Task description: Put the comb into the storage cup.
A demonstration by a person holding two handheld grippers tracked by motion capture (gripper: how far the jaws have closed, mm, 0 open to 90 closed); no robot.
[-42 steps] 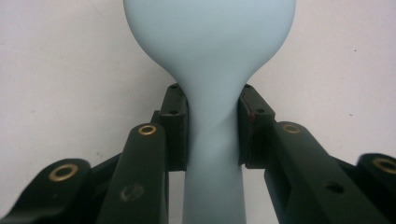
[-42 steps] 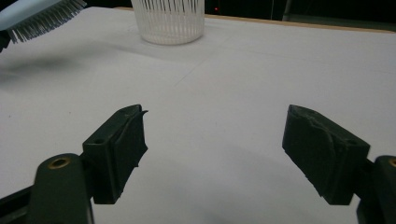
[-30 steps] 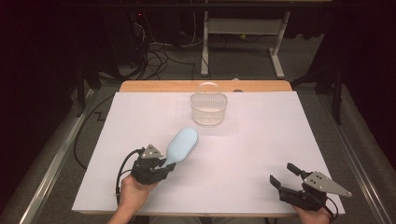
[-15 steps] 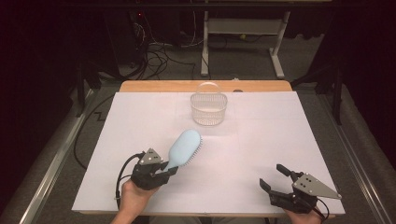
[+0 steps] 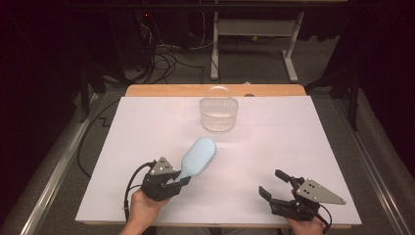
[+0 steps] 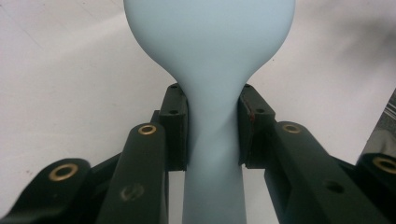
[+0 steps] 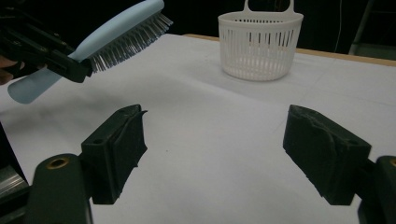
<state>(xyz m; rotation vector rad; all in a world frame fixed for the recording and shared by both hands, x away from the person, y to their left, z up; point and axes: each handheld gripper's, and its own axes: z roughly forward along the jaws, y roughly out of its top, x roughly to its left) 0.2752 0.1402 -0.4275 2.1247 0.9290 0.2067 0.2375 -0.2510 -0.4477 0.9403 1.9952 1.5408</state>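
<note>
A pale blue hairbrush [image 5: 198, 156] hangs above the white table cover, head pointing up and away, bristles facing right. My left gripper [image 5: 177, 180] is shut on its handle [image 6: 212, 140], with both pads pressed against the narrow neck. From the right gripper view the hairbrush [image 7: 116, 39] shows its bristles at the upper left. At the front right of the table my right gripper [image 5: 273, 183] stands open, nothing between its fingers [image 7: 119, 149], pointing left toward the brush.
A white slatted plastic basket [image 5: 219, 113] with a handle stands at the back middle of the table [image 5: 303, 142]; the same basket [image 7: 260, 44] shows ahead of the right gripper. Dark floor, cables and a desk frame lie beyond the far edge.
My right gripper has slid leftward along the front edge, toward the brush. The left gripper and the brush have stayed in place.
</note>
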